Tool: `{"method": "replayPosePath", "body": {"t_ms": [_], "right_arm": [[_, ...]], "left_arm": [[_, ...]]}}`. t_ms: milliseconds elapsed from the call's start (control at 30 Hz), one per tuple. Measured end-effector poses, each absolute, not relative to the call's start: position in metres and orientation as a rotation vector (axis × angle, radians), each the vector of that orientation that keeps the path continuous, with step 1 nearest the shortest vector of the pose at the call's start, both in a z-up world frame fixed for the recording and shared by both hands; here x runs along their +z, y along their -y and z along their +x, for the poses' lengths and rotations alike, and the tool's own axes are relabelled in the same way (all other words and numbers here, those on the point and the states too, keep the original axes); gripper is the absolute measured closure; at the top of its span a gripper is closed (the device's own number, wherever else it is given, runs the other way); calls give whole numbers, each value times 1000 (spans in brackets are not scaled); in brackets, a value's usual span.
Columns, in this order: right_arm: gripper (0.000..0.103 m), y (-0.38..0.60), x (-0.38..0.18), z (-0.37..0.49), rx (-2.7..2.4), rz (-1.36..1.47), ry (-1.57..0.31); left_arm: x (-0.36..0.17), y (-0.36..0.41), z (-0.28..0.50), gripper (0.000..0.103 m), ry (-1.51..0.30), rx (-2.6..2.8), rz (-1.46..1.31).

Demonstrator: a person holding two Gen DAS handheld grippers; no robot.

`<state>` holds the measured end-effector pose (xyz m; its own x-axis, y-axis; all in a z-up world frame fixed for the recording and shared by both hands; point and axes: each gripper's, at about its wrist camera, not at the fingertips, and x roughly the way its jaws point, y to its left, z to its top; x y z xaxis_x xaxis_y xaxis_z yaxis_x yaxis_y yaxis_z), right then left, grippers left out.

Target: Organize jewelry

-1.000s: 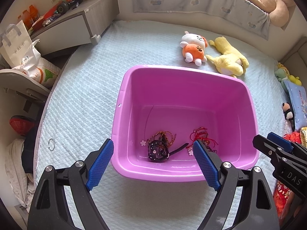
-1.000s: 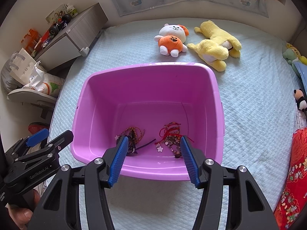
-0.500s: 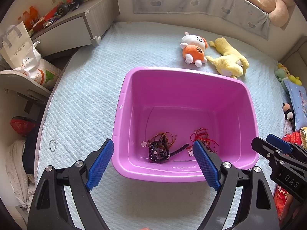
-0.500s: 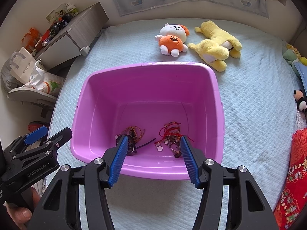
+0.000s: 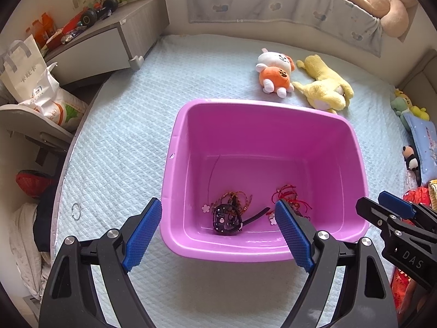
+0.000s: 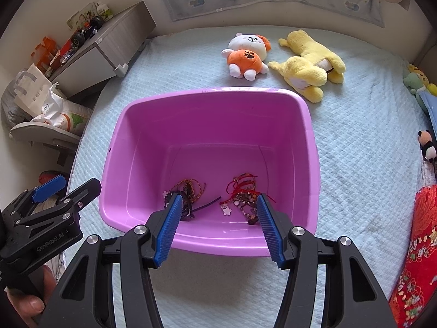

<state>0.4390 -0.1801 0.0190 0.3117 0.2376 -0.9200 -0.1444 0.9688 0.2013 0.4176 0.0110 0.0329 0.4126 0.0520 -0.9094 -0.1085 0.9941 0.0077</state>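
On the quilted bed (image 5: 123, 147), a purple bin (image 5: 174, 164) holds bracelets (image 6: 240, 194).

A home bedroom: quilted pale-blue mattress (image 5: 131, 142) underfoot, plush toys (image 5: 275, 73) at one o'clock, a cluttered grey bedside cabinet (image 5: 109, 41) at ten o'clock.

Both tools share one build. The left gripper (image 5: 217, 222) has two black plastic arms with triangular cut-outs, each ending in a long blue pad (image 5: 142, 232) ribbed in a fine grid. A round silver screw head sits just behind each pad, another further back on each arm. The right gripper (image 6: 218, 218) matches it: black arms, blue ribbed pads (image 6: 269, 228), silver screws. White lettering marks each black body behind the jaws, and a thumb (image 6: 26, 304) wraps the left tool's handle.
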Motion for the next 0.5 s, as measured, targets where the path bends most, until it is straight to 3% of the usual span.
{"method": "replayPosePath", "body": {"t_ms": [500], "right_arm": [[48,179,18,438,254,90,-1232]], "left_arm": [[30,-12,419,17,-1181,104,-73]]}}
